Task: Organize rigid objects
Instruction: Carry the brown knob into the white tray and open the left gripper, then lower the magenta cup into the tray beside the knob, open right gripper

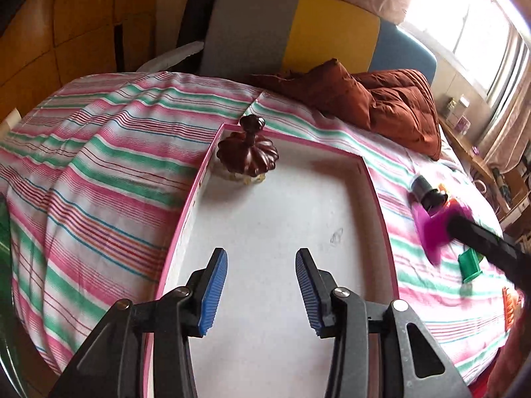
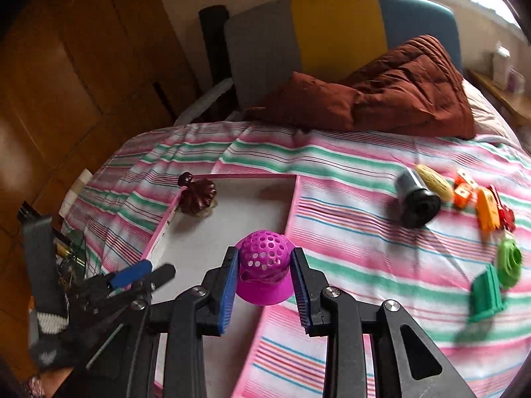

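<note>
The right hand-held gripper [image 2: 264, 278] was clamped on a magenta perforated dome [image 2: 264, 265], held over the pink-rimmed tray's [image 2: 292, 212] right edge on the bed [image 2: 365, 232]. The left hand-held gripper [image 1: 261, 293], jaws apart, hovered above the tray, where a brown ornament [image 1: 248, 152] sat far left.

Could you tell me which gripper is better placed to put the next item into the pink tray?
Right: the right gripper already clamps the purple perforated cup at the pink tray's edge; the left gripper is open and empty.

a tray [image 2: 292, 205] lies on the bed [image 2: 348, 172], an ornate lid [image 2: 197, 195] in its far left corner. right of the tray sits a cluster of small toys [image 2: 486, 210]; a quilt [image 2: 398, 99] lies behind.
</note>
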The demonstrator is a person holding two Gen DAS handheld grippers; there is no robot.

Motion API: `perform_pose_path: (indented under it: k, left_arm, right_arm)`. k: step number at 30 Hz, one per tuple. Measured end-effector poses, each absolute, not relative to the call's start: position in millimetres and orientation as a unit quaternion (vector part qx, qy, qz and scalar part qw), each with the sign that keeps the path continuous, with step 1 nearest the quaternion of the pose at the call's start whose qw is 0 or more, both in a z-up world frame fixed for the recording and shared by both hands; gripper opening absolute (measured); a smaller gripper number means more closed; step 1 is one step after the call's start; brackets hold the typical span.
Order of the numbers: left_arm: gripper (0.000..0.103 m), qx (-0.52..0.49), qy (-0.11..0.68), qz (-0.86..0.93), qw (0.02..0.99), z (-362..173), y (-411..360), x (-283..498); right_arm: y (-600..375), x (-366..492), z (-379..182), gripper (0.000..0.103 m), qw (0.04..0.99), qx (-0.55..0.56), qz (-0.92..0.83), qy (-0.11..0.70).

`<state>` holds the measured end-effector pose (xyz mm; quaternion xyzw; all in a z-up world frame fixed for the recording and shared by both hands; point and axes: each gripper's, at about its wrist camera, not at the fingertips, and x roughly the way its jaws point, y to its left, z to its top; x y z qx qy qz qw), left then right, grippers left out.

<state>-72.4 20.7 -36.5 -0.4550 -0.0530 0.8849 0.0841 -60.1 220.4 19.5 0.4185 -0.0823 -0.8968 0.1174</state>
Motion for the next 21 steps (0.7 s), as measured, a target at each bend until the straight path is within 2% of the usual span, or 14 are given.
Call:
perform_pose_path:
  k: [21]
  left_arm:
    - [0.043, -0.465, -0.041, 0.882, 0.066, -43, 13, -61]
  right_arm:
    - [153, -162, -12, 0.031, 0.121, 0.451, -0.884, -0.035]
